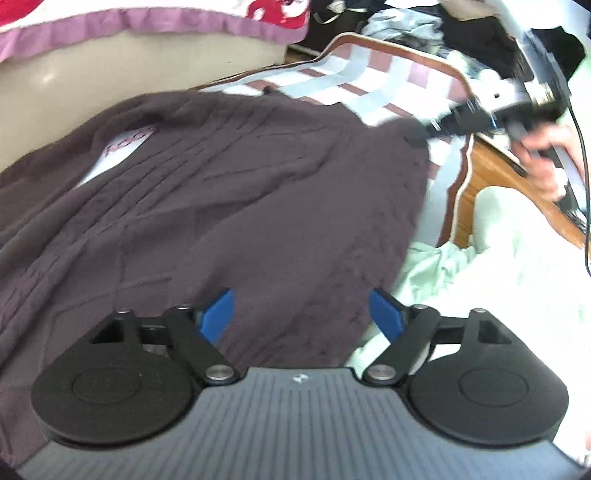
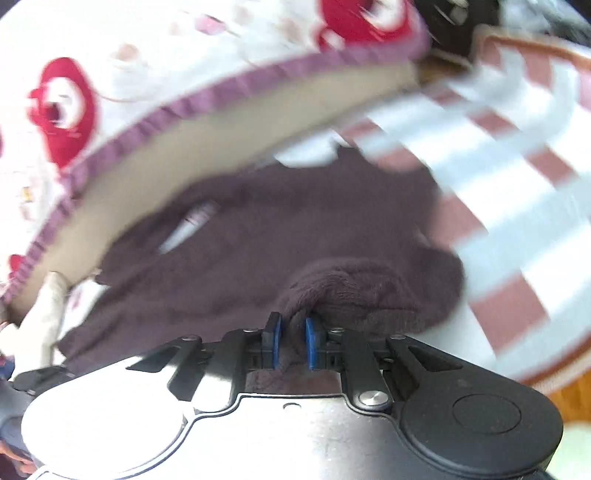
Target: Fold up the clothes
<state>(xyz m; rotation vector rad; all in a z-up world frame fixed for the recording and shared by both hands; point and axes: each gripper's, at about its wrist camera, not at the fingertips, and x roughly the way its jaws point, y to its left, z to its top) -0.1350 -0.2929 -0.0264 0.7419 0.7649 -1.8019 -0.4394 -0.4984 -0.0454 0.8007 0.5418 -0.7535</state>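
Sweater (image 1: 229, 206) first: it is a dark brown knit, spread over a mat (image 1: 388, 77) checked in pale blue, white and dusty red with a brown border. A white label (image 1: 122, 151) with pink lettering shows at its neckline, towards the far left in my left camera.

My left gripper (image 1: 301, 314) hovers over the near edge of the sweater with its blue pads (image 1: 218, 314) spread wide apart and nothing between them. To its right, a pale green cloth (image 1: 443, 266) lies bunched beside the sweater.

My right gripper (image 2: 293, 339) has its blue pads (image 2: 309, 341) drawn close together, pinching a bunched fold of the sweater; the fabric rises in a soft hump just beyond the fingertips. Seen from the left camera, that same gripper (image 1: 421, 134) reaches in from the right and meets the far right corner of the sweater, with my hand (image 1: 546, 162) wrapped around its handle and a black cable trailing down from it. The view there is blurred.

Behind the sweater stands a beige cushioned edge (image 1: 122, 66) topped by a white cover (image 2: 177, 48) with red shapes and a purple trim. A heap of dark and grey clothes (image 1: 443, 29) lies beyond the mat's far end. Wooden floor (image 1: 498, 173) shows at the mat's right edge.
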